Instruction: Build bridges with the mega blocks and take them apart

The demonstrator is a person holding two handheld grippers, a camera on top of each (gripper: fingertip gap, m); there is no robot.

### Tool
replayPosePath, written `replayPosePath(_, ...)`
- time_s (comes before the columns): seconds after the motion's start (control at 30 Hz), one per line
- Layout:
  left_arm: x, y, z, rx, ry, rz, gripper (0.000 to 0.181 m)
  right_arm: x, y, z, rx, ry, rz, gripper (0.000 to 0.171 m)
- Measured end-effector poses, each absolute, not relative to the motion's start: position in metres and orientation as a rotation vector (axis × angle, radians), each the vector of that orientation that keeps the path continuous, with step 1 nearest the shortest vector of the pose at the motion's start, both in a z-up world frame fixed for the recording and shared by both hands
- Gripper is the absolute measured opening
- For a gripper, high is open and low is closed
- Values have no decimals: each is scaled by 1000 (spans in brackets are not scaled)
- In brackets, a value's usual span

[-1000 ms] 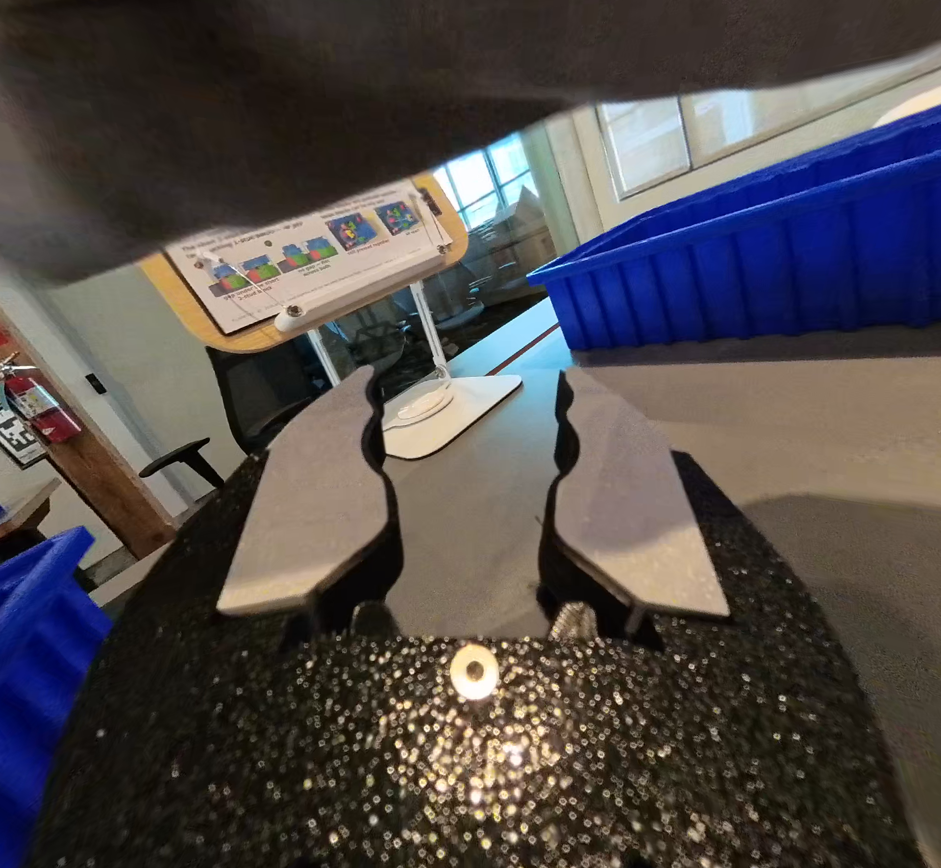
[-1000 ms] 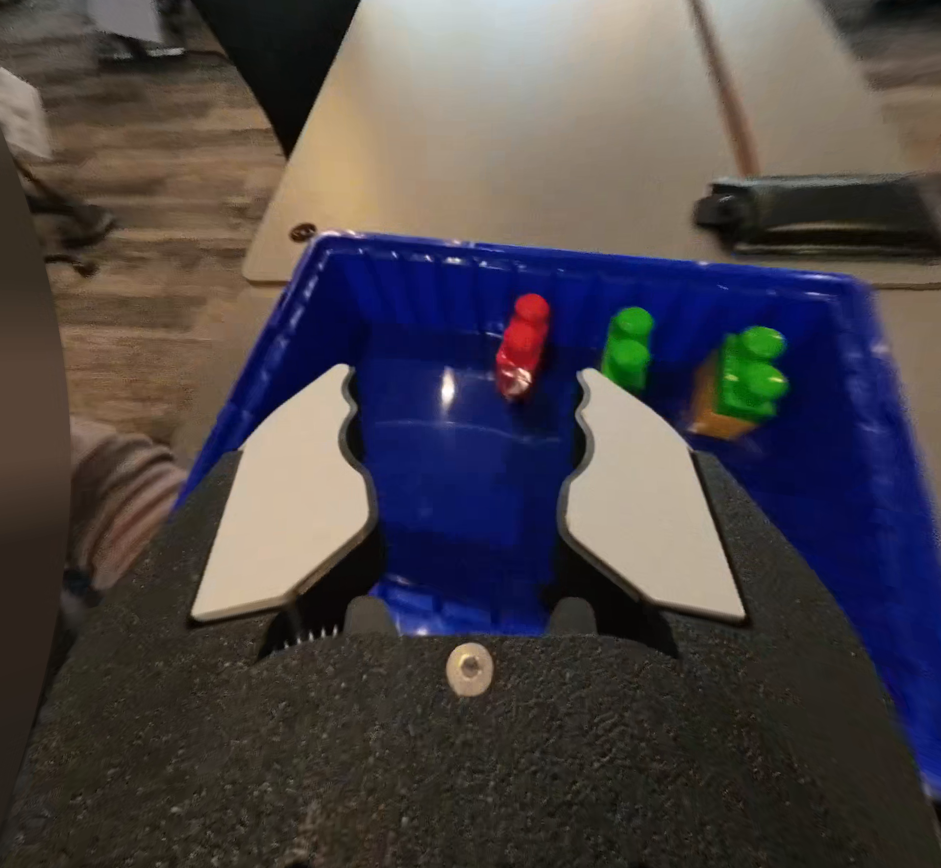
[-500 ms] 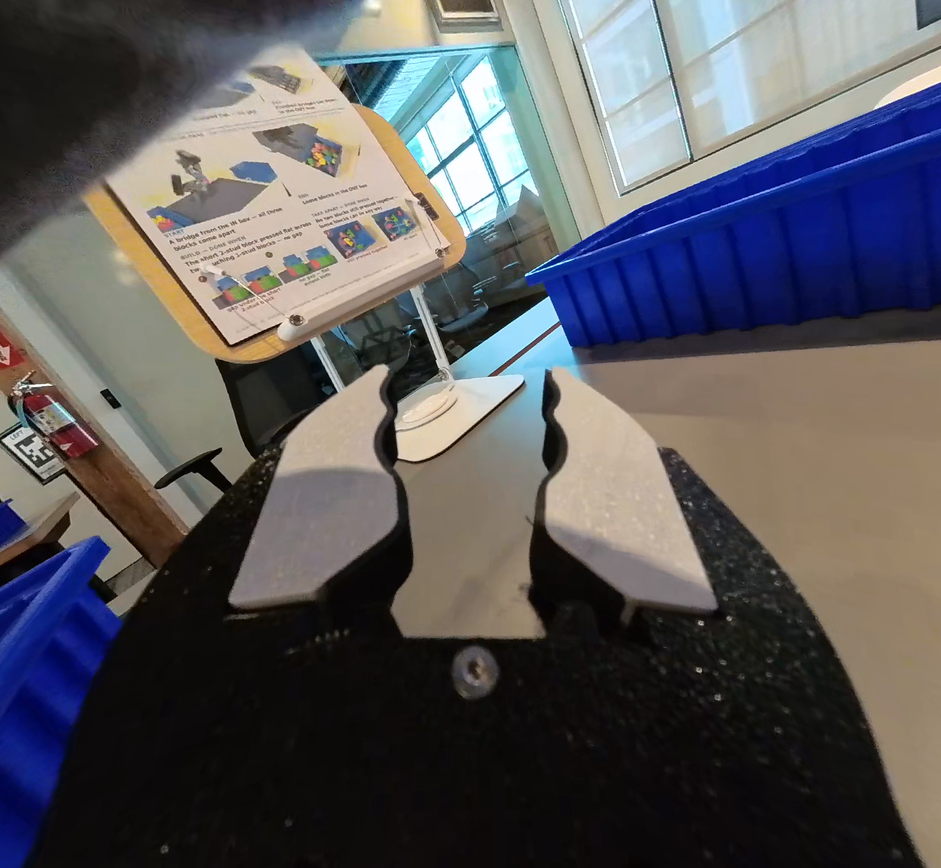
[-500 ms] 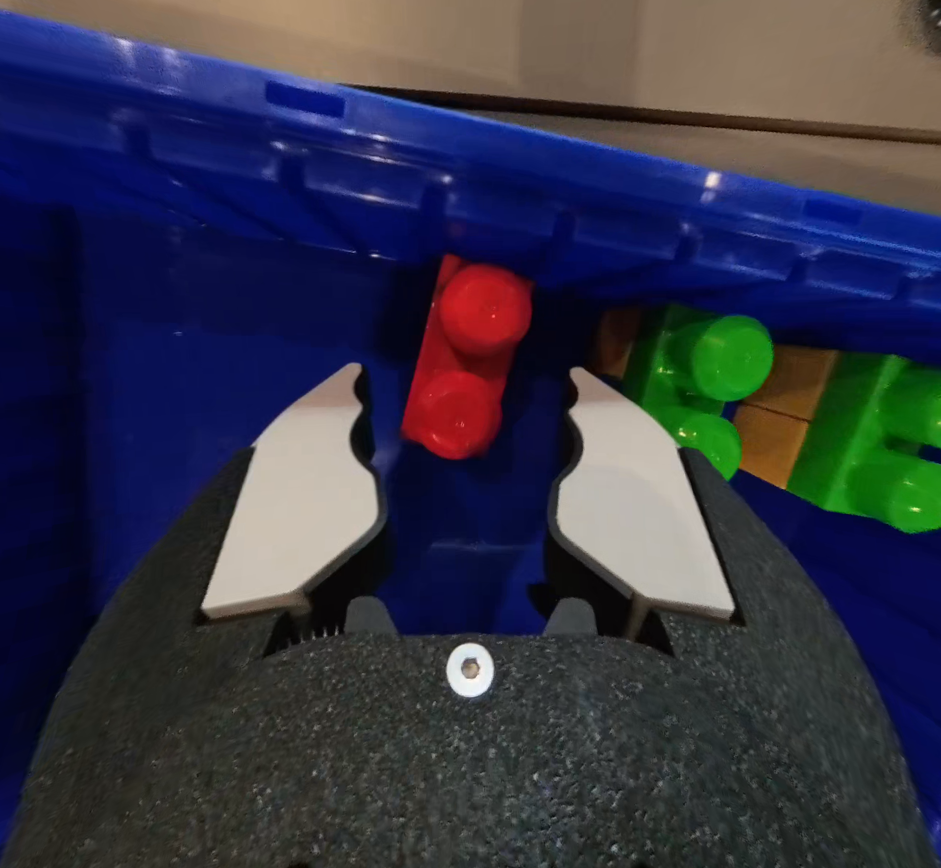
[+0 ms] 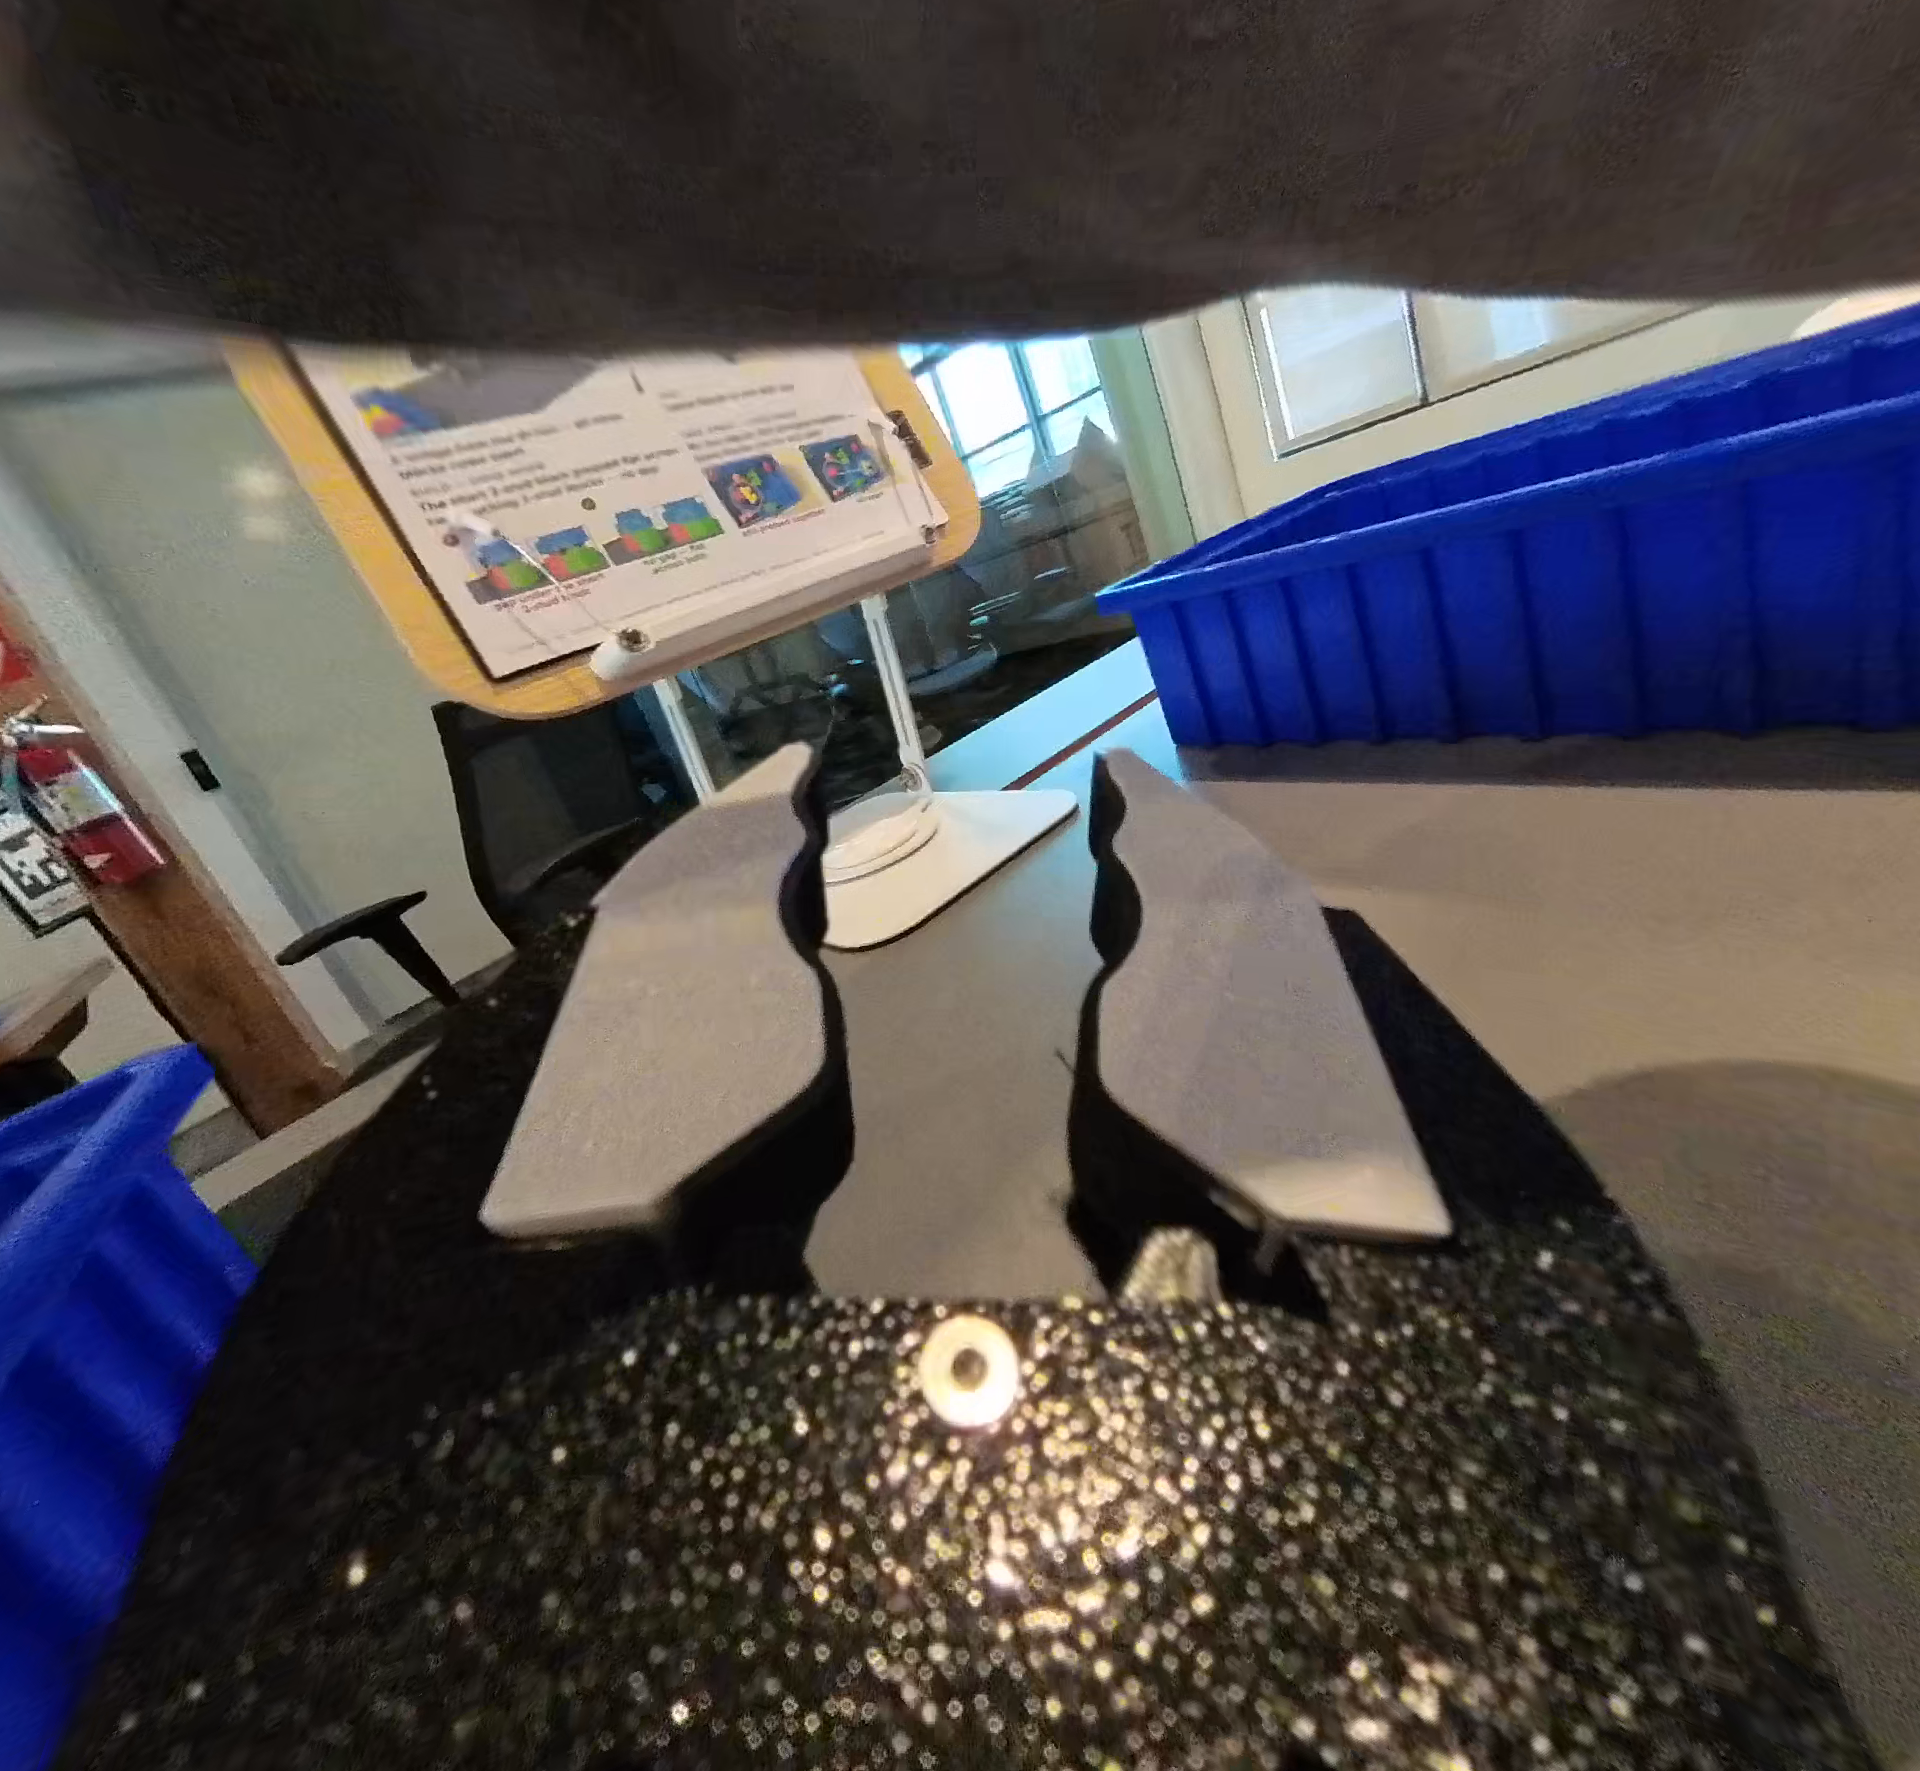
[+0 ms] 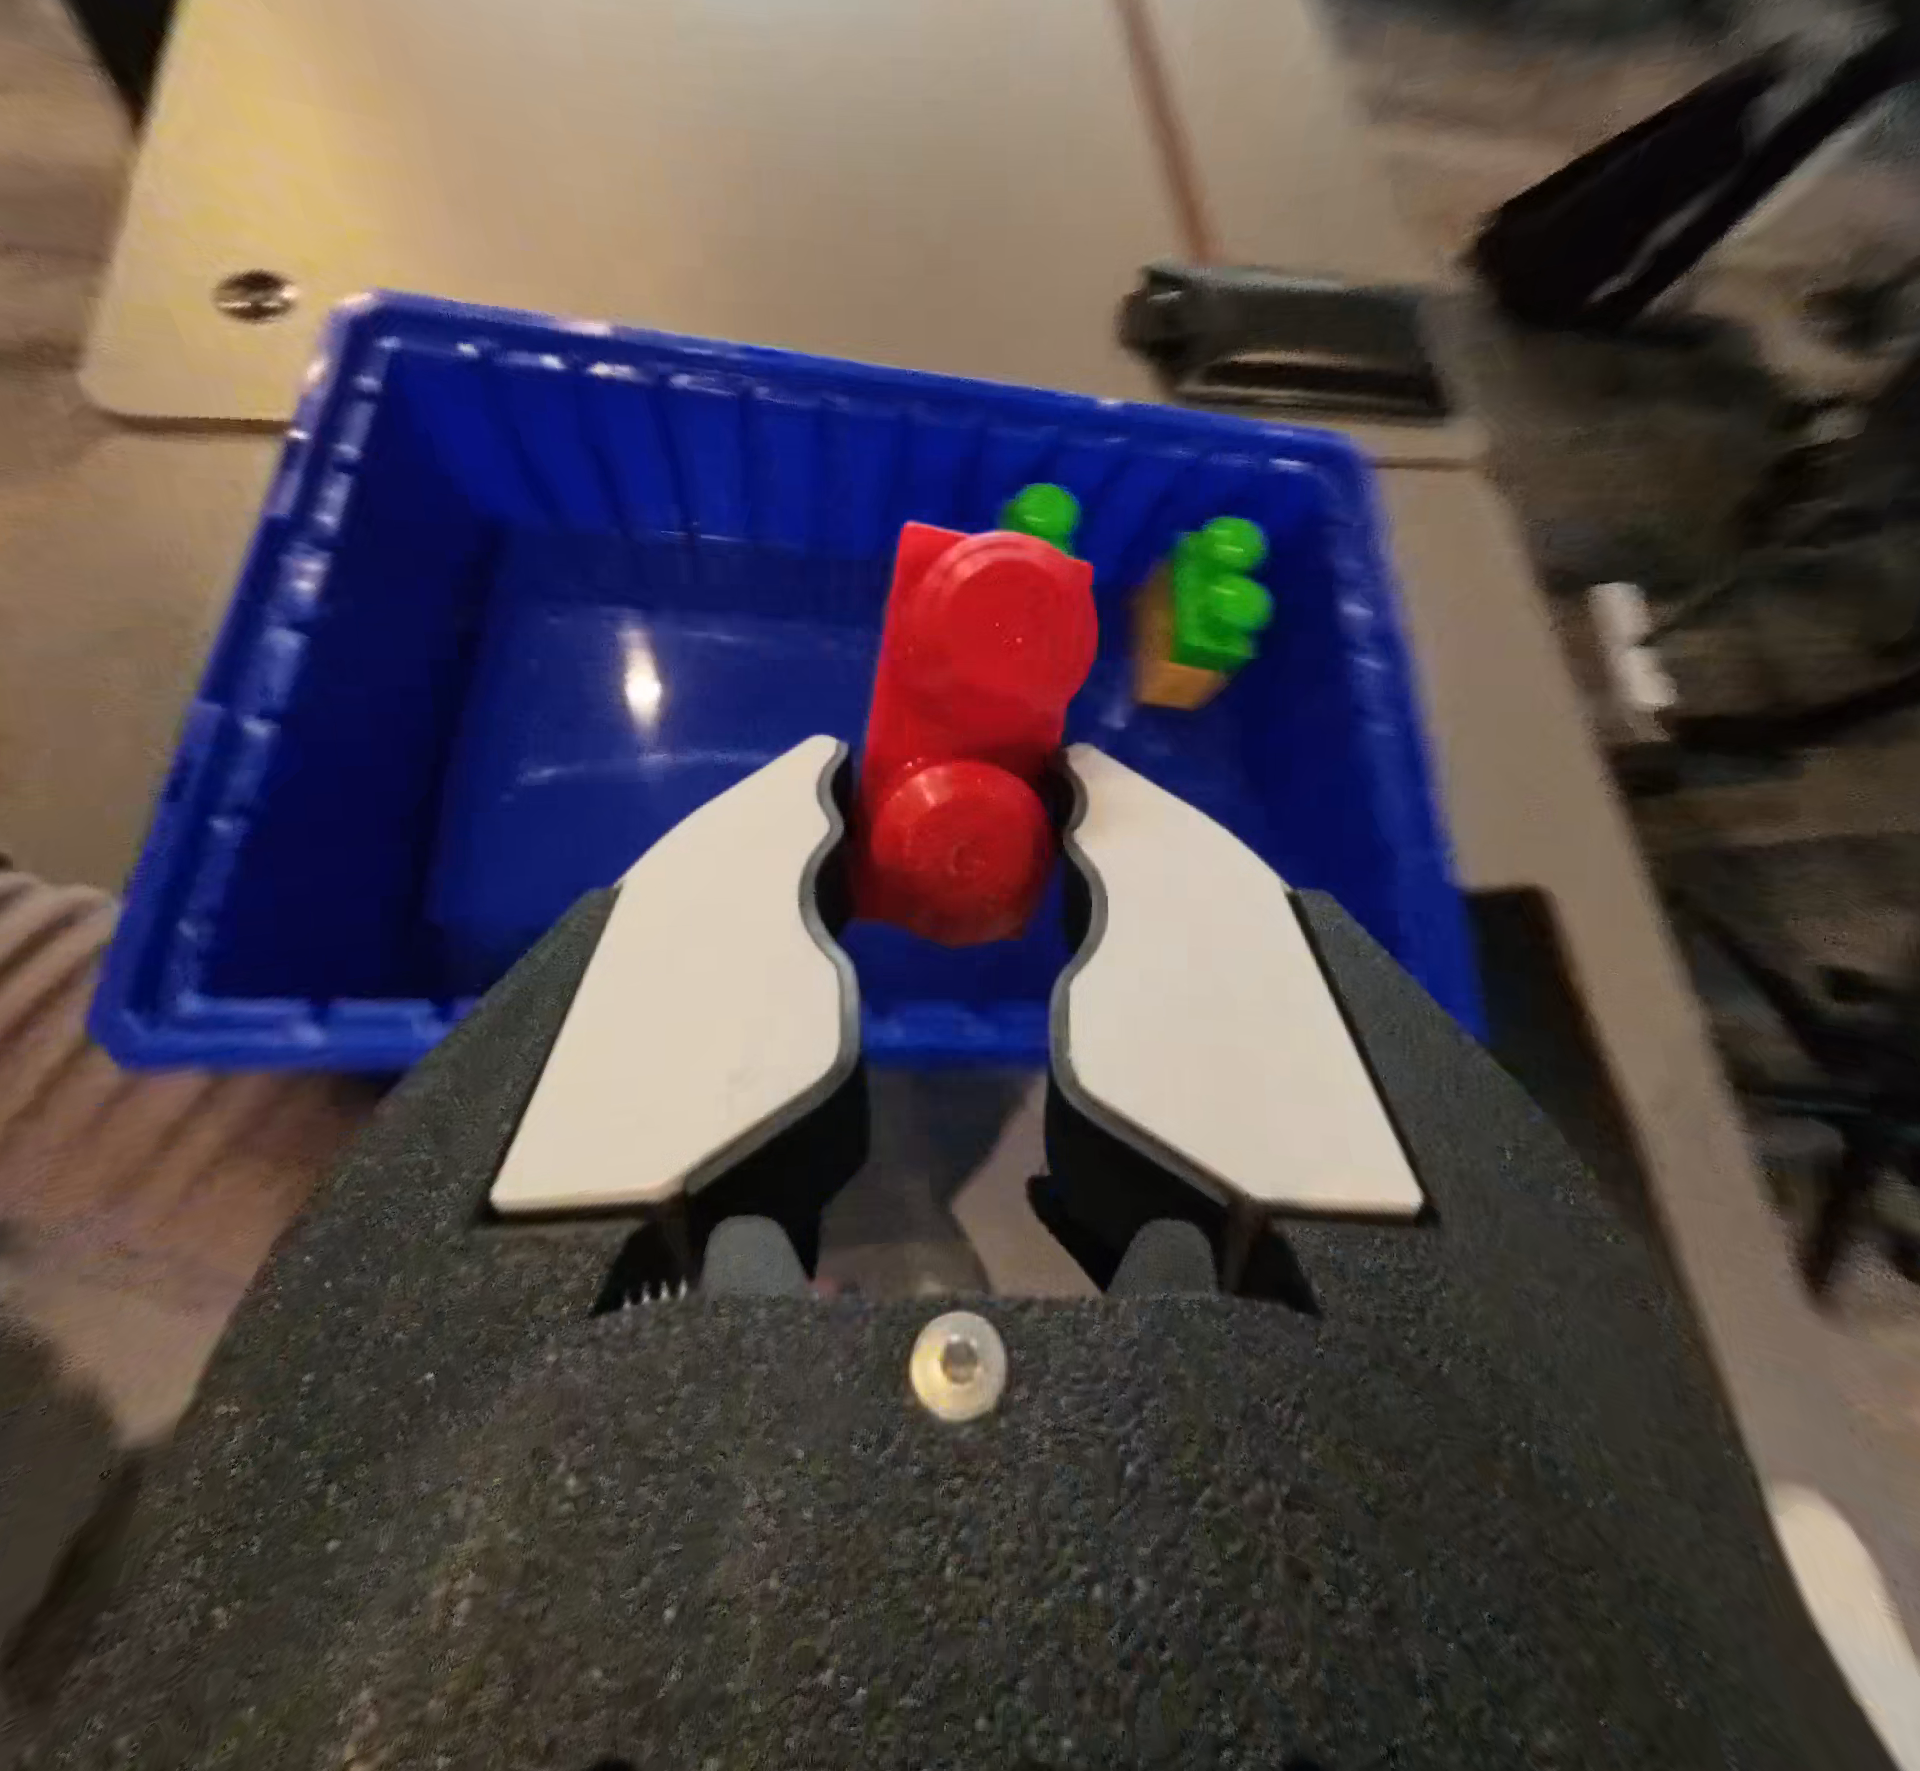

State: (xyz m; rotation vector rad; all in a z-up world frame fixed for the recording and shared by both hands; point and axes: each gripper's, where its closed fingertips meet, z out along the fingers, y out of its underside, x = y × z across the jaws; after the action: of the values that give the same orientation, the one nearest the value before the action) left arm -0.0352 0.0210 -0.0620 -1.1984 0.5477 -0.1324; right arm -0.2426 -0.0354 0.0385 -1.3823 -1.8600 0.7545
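Right claw [image 6: 951, 786] around glossy, seemingly two-stud red block [image 6: 971, 734]

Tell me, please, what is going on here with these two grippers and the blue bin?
A person is working with two handheld grippers. The right gripper is shut on a red two-stud block, held above the blue bin, where green blocks and an orange one remain. The left gripper is open and empty, low over the grey table, facing an instruction sheet on a stand. No bridge is visible yet.
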Motion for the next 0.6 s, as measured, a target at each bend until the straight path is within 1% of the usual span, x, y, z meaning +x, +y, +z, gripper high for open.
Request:
replayPosePath(0.1,-38,21,-60,-1200,511,-199,48,-161,1,67,-1390,-1617,666,36)
replayPosePath(0.23,-42,19,-56,-1195,463,-281,49,-80,8,74,-1430,-1396,857,36)
replayPosePath(0.3,-43,18,-55,-1193,457,-294,49,-60,11,70,-1441,-1350,921,35)
replayPosePath(0.4,-40,16,-55,-1187,474,-283,50,-43,23,53,-1483,-1344,871,35)
replayPosePath(0.5,-36,14,-57,-1184,502,-271,51,-38,33,42,-1459,-1315,891,35)
replayPosePath(0.6,-33,14,-56,-1177,510,-282,55,-36,34,27,-1479,-1391,977,35)
